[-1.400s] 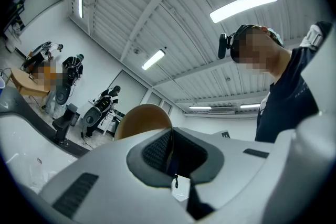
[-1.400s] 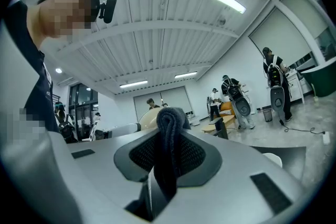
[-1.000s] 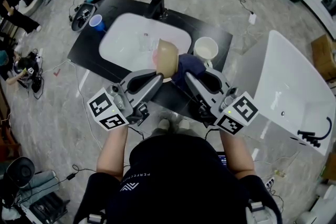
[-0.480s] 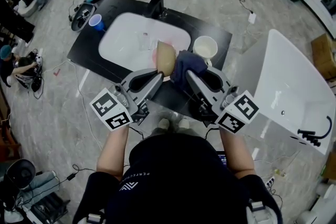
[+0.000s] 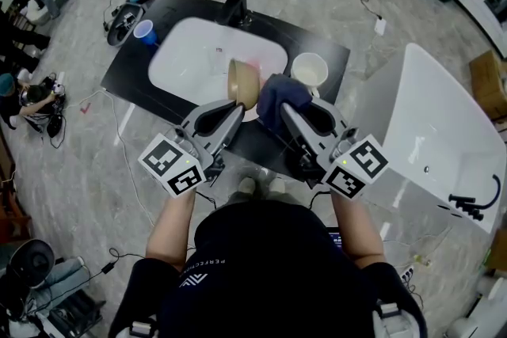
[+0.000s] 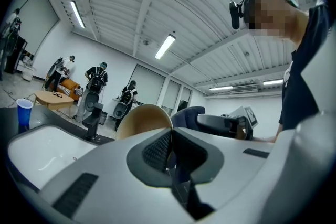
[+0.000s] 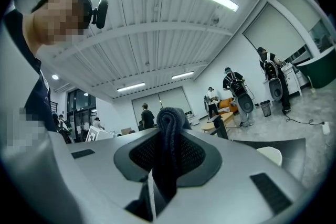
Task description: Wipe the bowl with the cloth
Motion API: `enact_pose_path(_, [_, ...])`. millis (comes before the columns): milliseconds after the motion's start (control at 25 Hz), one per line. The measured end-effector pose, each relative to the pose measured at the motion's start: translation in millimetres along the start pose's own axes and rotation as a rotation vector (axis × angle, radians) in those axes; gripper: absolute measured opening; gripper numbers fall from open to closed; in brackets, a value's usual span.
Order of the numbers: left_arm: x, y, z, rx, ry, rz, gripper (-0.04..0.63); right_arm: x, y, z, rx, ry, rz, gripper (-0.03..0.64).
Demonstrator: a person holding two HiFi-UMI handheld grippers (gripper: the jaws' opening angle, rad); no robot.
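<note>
My left gripper (image 5: pixel 237 108) is shut on the rim of a tan bowl (image 5: pixel 243 83), held on edge above the near rim of the white sink (image 5: pixel 190 59). The bowl's hollow faces left and away. My right gripper (image 5: pixel 278 112) is shut on a bunched dark blue cloth (image 5: pixel 283 94) that lies against the bowl's right side. In the left gripper view the bowl (image 6: pixel 143 119) rises just past my left gripper (image 6: pixel 170 148), with the cloth (image 6: pixel 188 114) behind it. In the right gripper view the cloth (image 7: pixel 169 139) stands folded in my right gripper (image 7: pixel 167 168).
The sink sits in a black countertop (image 5: pixel 317 51) with a black faucet (image 5: pixel 236 1) at the back. A blue cup (image 5: pixel 145 32) stands at the counter's left end, a white cup (image 5: pixel 310 73) to the sink's right. A white bathtub (image 5: pixel 444 146) is at the right. People stand further off.
The left gripper has sunk a little and turned, and the bowl has swung round so that its hollow now shows. The cloth and right gripper have stayed beside it.
</note>
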State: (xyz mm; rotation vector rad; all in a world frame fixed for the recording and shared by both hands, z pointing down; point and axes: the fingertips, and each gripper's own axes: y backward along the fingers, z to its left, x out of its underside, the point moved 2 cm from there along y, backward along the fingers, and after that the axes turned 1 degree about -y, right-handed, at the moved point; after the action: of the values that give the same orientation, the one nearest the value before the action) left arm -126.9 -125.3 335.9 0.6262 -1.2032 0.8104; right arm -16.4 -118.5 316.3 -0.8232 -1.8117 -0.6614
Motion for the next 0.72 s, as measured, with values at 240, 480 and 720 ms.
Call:
enact_pose_path(240, [0, 1, 6, -0.063, -0.029, -0.003, 0.015, 4, 1, -2, 0.014, 0.016, 0.015, 0.089])
enact_pose_path(480, [2, 2, 13, -0.126, -0.062, 0.022, 0.015, 9, -2, -6, 0.039, 0.041, 0.039, 0.089])
enact_pose_path(720, [3, 1, 14, -0.159, -0.092, 0.032, 0.015, 15, -3, -10, 0.069, 0.069, 0.07, 0.089])
